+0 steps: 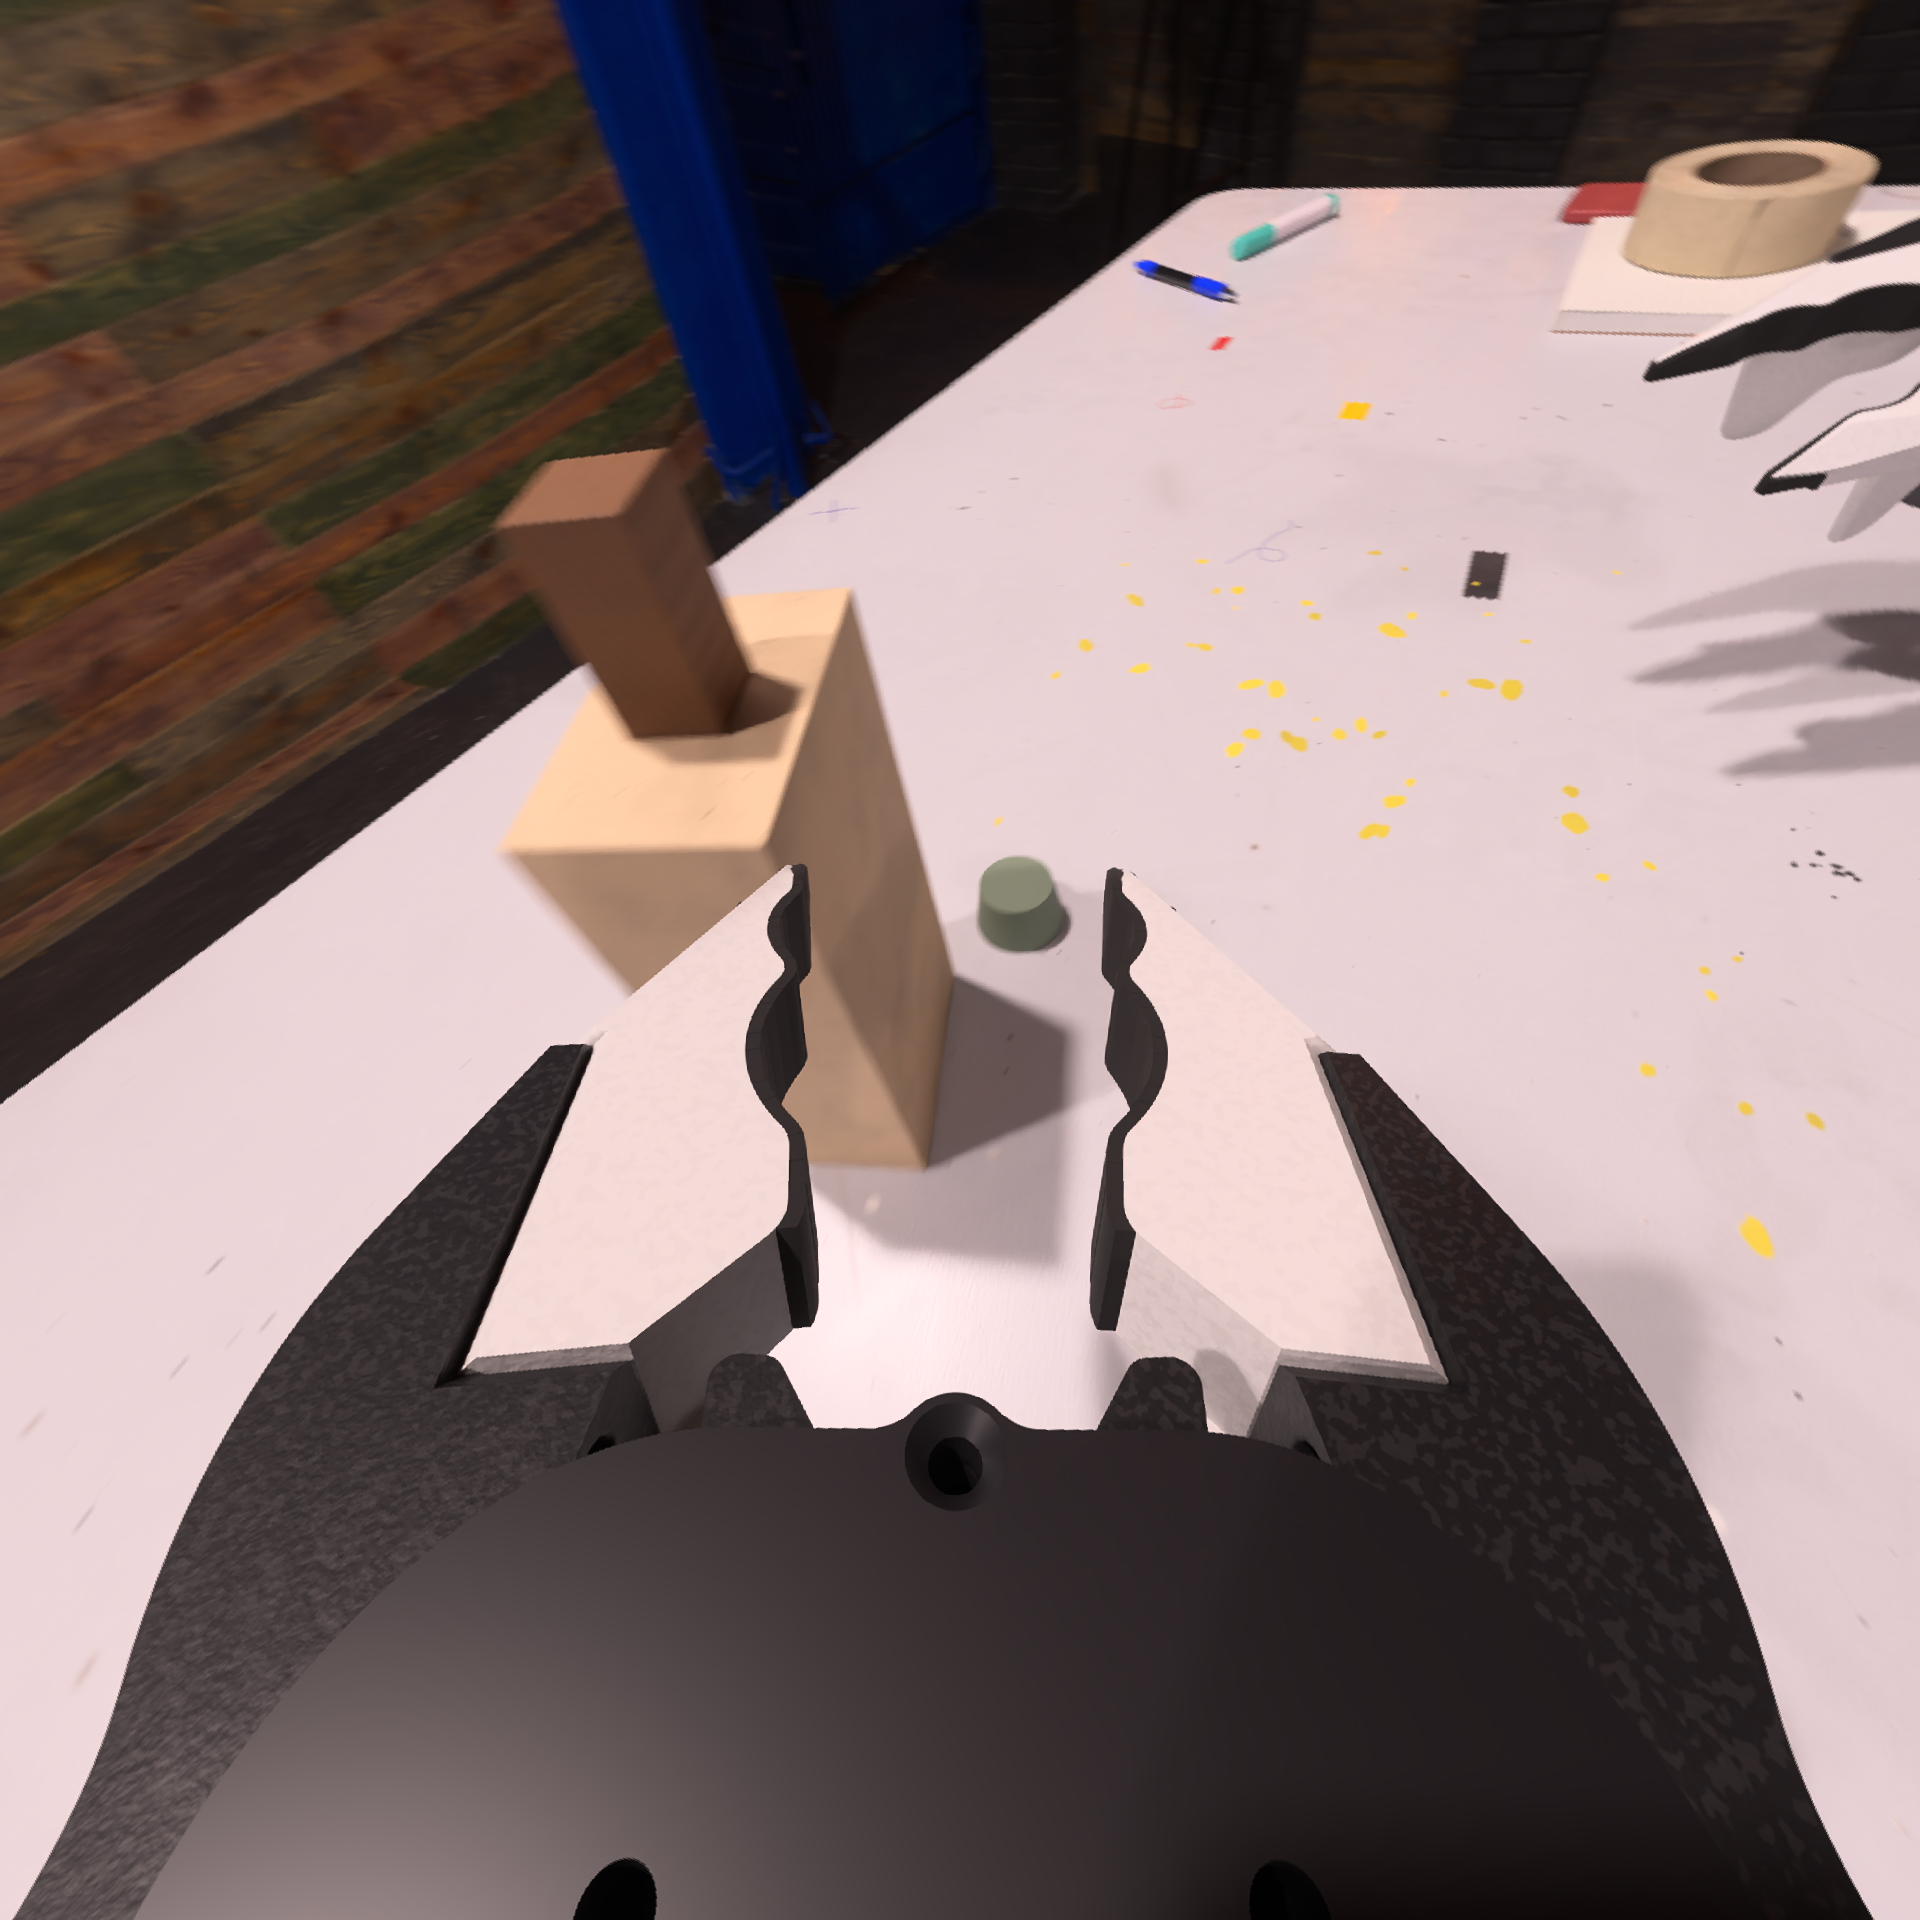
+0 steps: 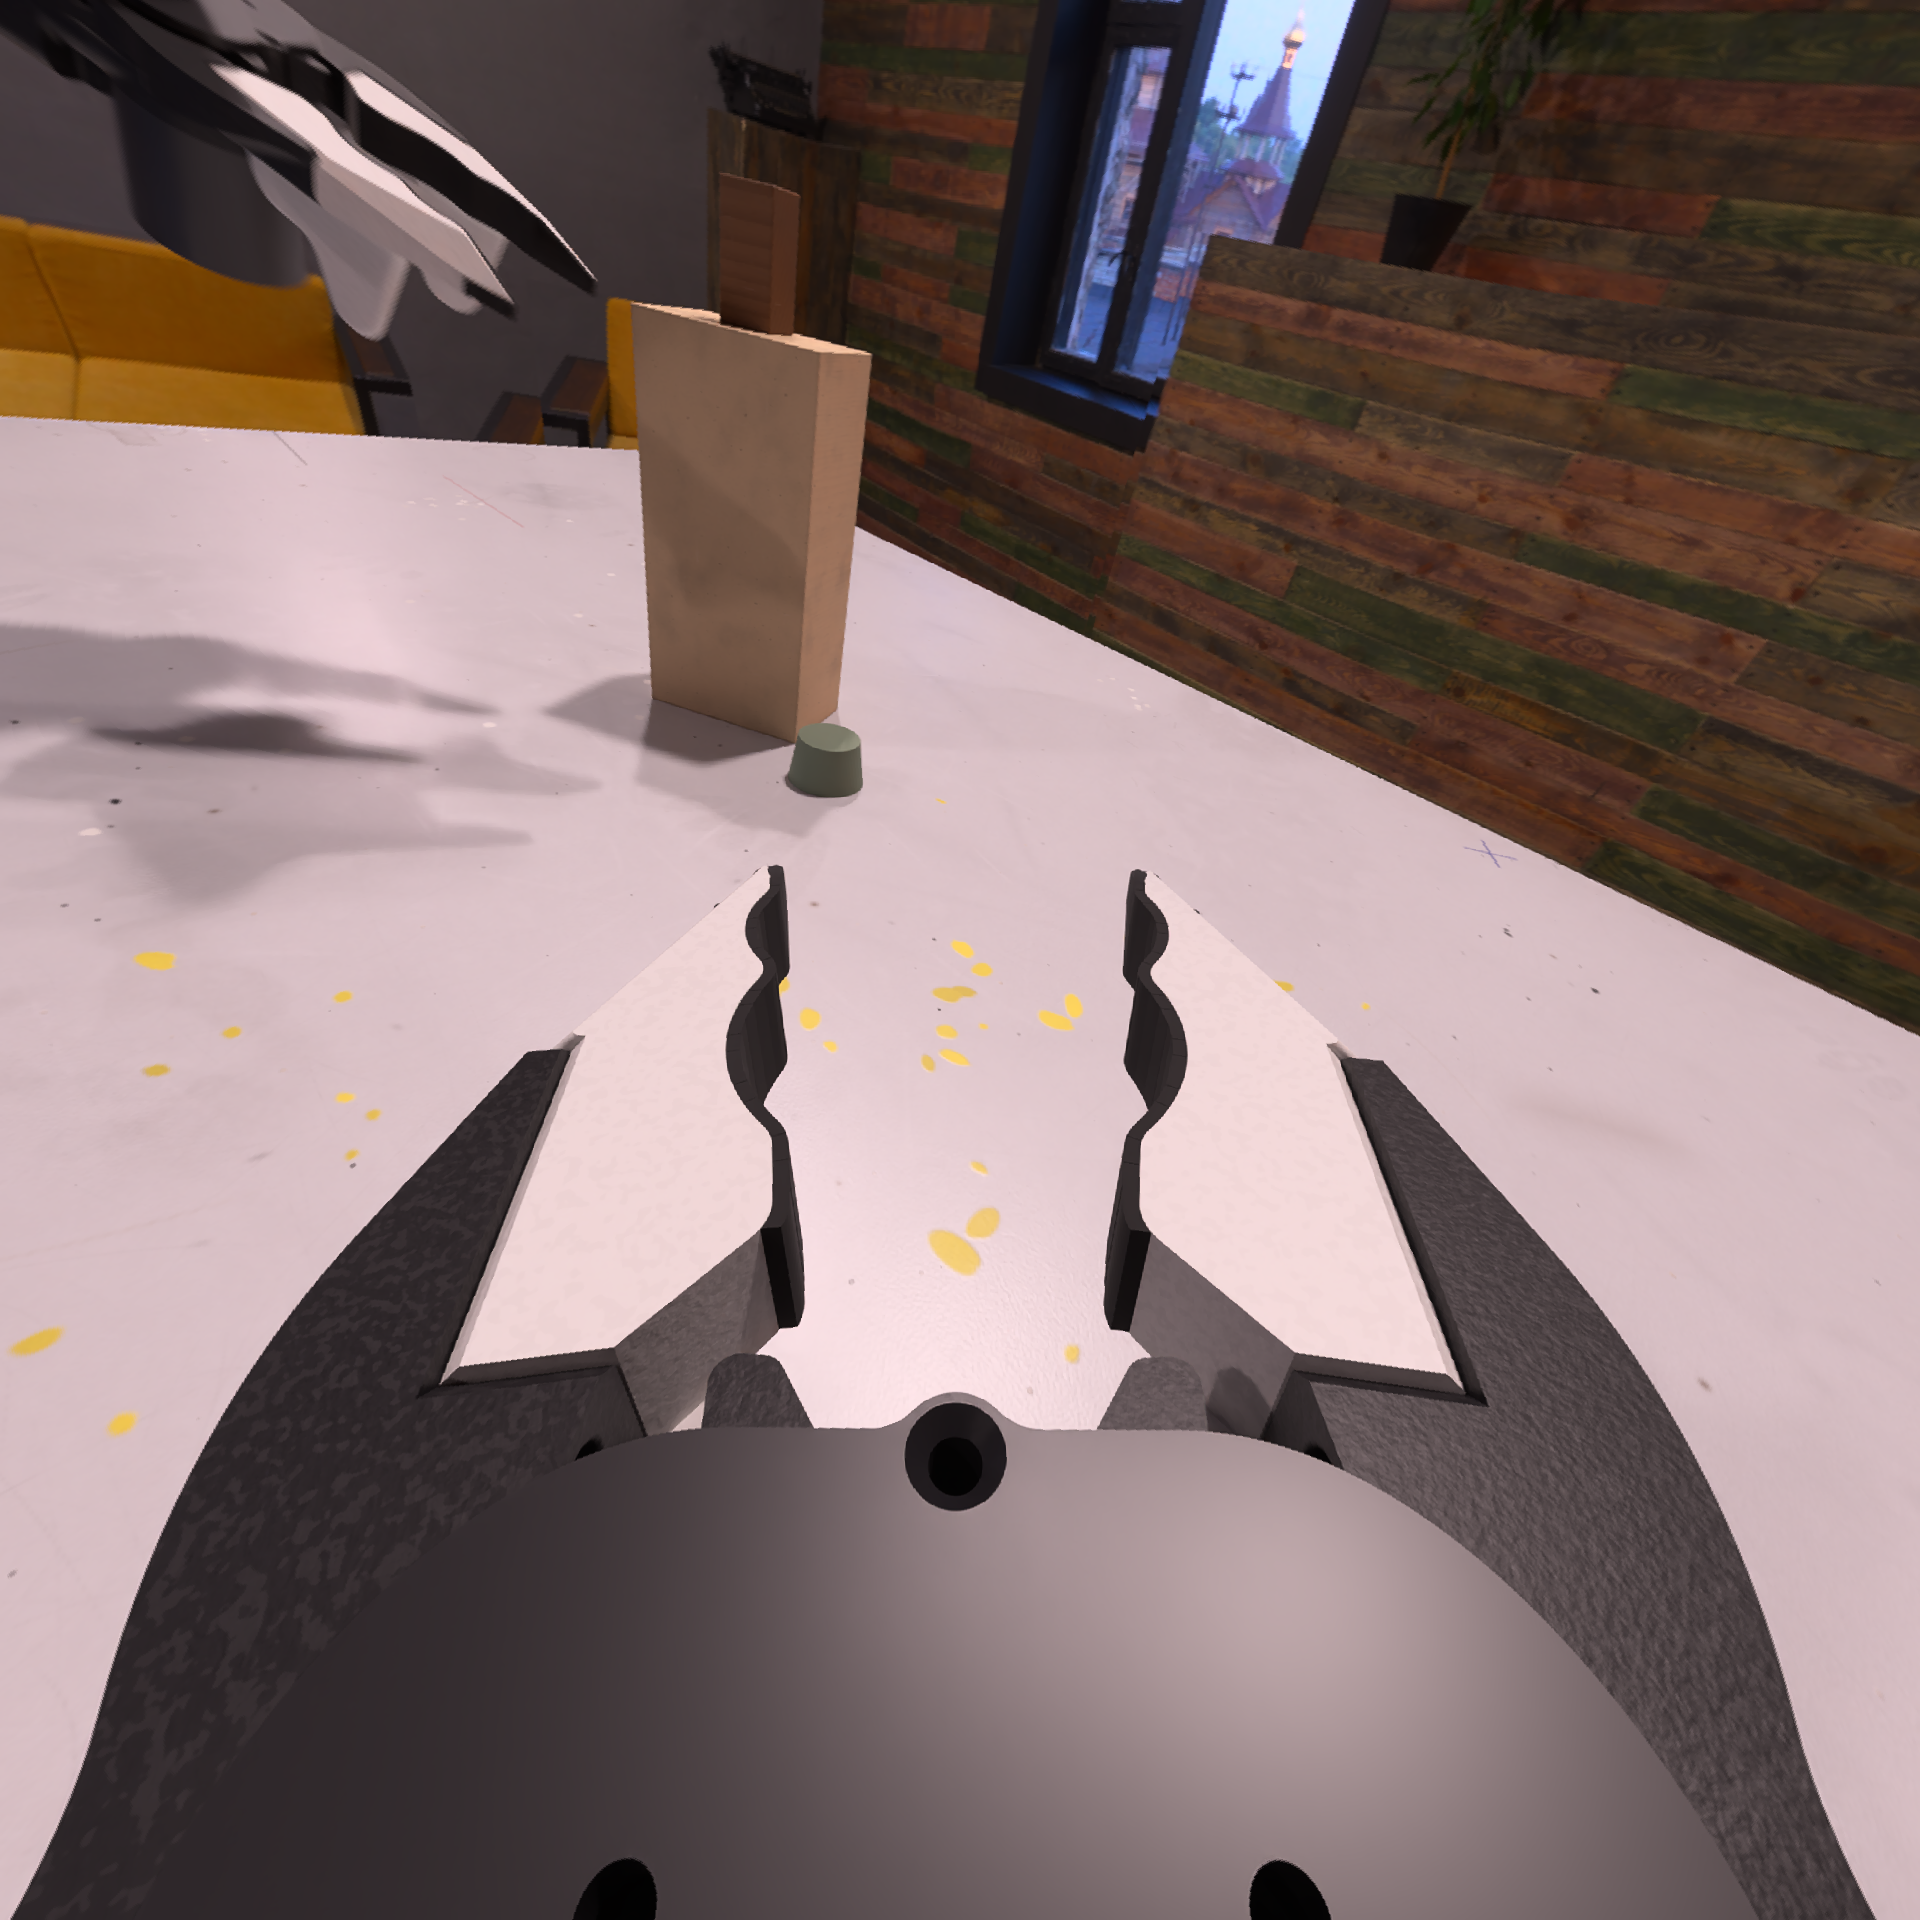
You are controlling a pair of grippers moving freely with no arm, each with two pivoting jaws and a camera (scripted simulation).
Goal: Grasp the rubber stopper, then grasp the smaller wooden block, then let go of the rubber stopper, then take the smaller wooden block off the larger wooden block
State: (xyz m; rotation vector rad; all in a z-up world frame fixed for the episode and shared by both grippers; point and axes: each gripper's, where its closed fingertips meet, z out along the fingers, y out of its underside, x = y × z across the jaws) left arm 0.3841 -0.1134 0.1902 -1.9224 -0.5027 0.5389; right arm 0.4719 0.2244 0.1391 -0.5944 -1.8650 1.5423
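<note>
Two hand-held grippers, left hand-held gripper (image 1: 951, 883) and right hand-held gripper (image 2: 954, 883), gape empty toward the green rubber stopper (image 1: 1021, 903) beside the larger wooden block (image 1: 727, 831), ready for grasping.

- Small block (image 1: 634, 592) standing tilted in hole atop large block (image 1: 727, 873), near table (image 1: 1039, 1299) edge.
- Stopper (image 1: 1021, 902) on table just beside large block's base.
- Tape roll (image 1: 1745, 208), pens (image 1: 1184, 281) far behind.
</note>
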